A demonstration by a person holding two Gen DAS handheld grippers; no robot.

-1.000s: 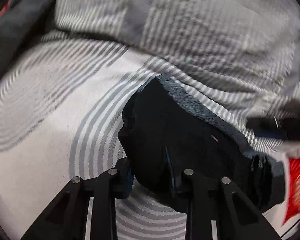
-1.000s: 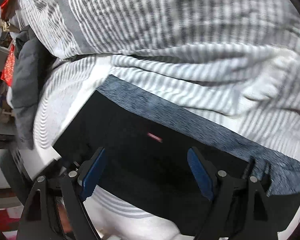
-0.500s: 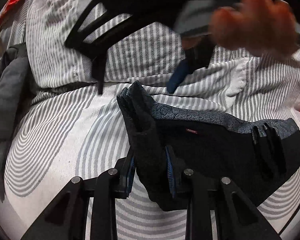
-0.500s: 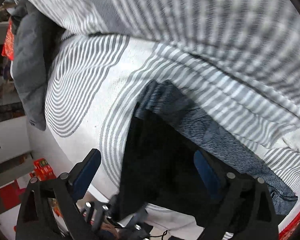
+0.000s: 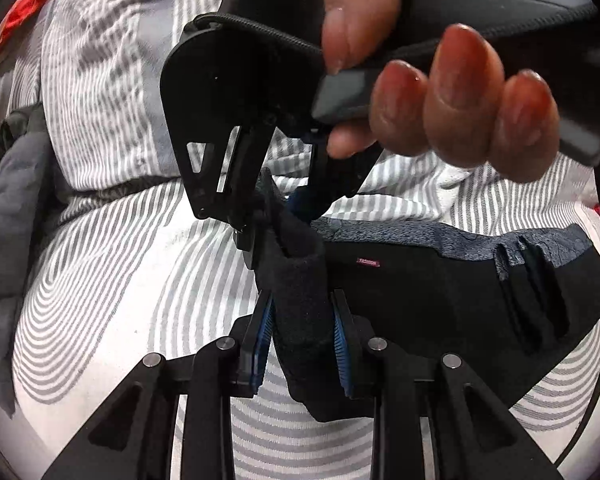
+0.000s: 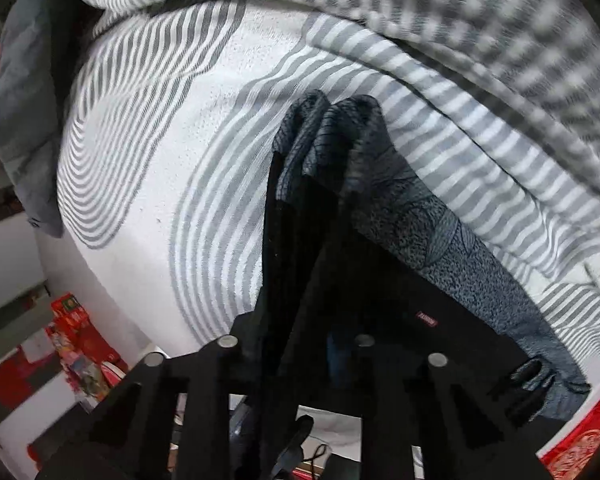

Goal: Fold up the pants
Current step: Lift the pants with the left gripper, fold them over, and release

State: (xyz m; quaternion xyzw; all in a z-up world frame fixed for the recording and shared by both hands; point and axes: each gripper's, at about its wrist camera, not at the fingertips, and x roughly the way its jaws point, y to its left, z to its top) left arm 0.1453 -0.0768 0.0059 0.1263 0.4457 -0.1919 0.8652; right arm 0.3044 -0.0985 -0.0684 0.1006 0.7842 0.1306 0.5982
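Black pants (image 5: 440, 300) with a grey patterned waistband (image 5: 420, 236) lie on a bed with a white and grey striped sheet (image 5: 120, 280). My left gripper (image 5: 300, 344) is shut on a bunched fold of the pants at their left end. My right gripper (image 5: 276, 216), held by a hand (image 5: 440, 92), is shut on the same raised fold just beyond the left one. In the right wrist view the pants (image 6: 300, 240) run up between the right gripper (image 6: 296, 344) fingers, with the waistband (image 6: 440, 240) to the right.
A striped duvet (image 5: 112, 92) is heaped at the back of the bed. A grey garment (image 5: 8, 208) lies at the left edge, also in the right wrist view (image 6: 20, 120). Red boxes (image 6: 76, 340) stand on the floor past the bed's edge.
The right gripper has come down from above to the raised fold and shut on it. The left gripper keeps its hold on the pants.
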